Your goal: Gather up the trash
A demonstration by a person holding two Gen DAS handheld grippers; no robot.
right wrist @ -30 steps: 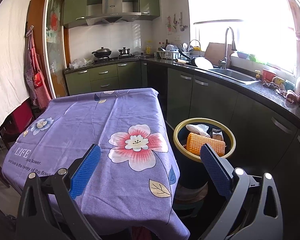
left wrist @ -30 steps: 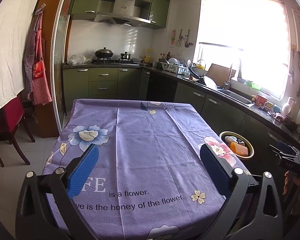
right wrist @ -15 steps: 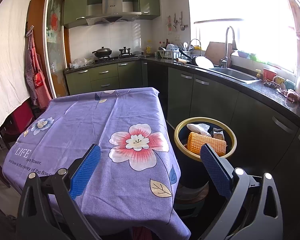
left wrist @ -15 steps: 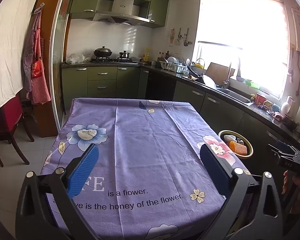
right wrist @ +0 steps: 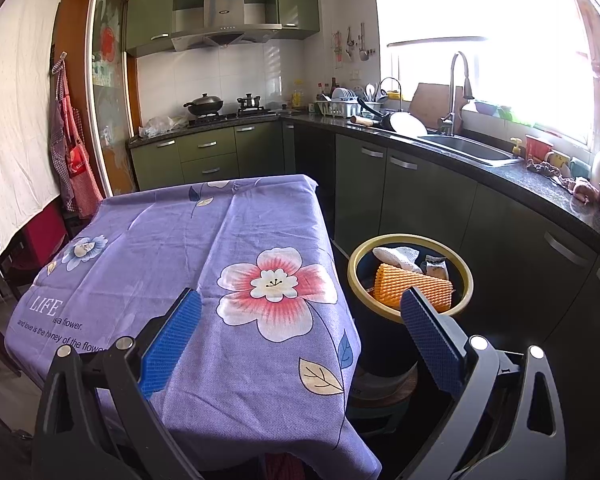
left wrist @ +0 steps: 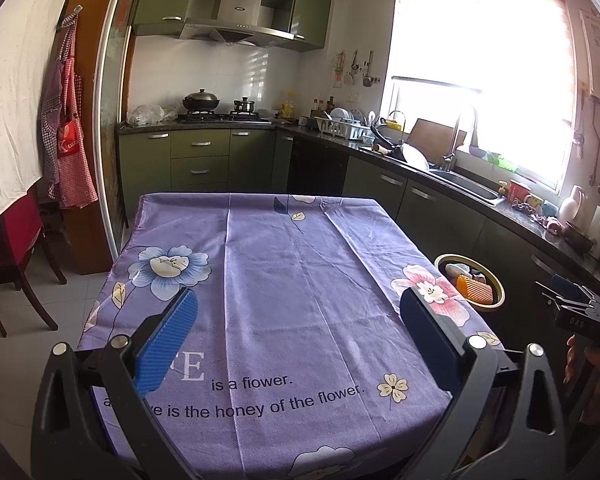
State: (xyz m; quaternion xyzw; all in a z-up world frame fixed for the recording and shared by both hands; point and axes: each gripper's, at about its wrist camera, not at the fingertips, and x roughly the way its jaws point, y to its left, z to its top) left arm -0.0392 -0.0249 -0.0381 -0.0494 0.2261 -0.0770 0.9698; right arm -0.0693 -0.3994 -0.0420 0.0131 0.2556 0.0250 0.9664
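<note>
A dark trash bin with a yellow rim [right wrist: 410, 240] stands on the floor right of the table; it also shows in the left wrist view [left wrist: 496, 280]. Inside lie an orange ribbed foam piece [right wrist: 412, 286], white crumpled paper [right wrist: 396, 256] and a small wrapper [right wrist: 436, 270]. My left gripper [left wrist: 298, 338] is open and empty above the near end of the purple flowered tablecloth [left wrist: 284, 280]. My right gripper [right wrist: 300, 338] is open and empty, above the table's near right corner, just short of the bin. The right gripper's body shows at the right edge of the left wrist view [left wrist: 580, 312].
Green kitchen cabinets with a dark counter [right wrist: 500, 176], sink [right wrist: 468, 148] and stove [left wrist: 220, 118] run along the back and right. A red chair [left wrist: 8, 248] stands left of the table. Aprons [left wrist: 68, 144] hang on the left wall.
Both views have shifted slightly, as if the grippers drew back or rose a little. Both grippers stay open and empty; the bin's contents are unchanged.
</note>
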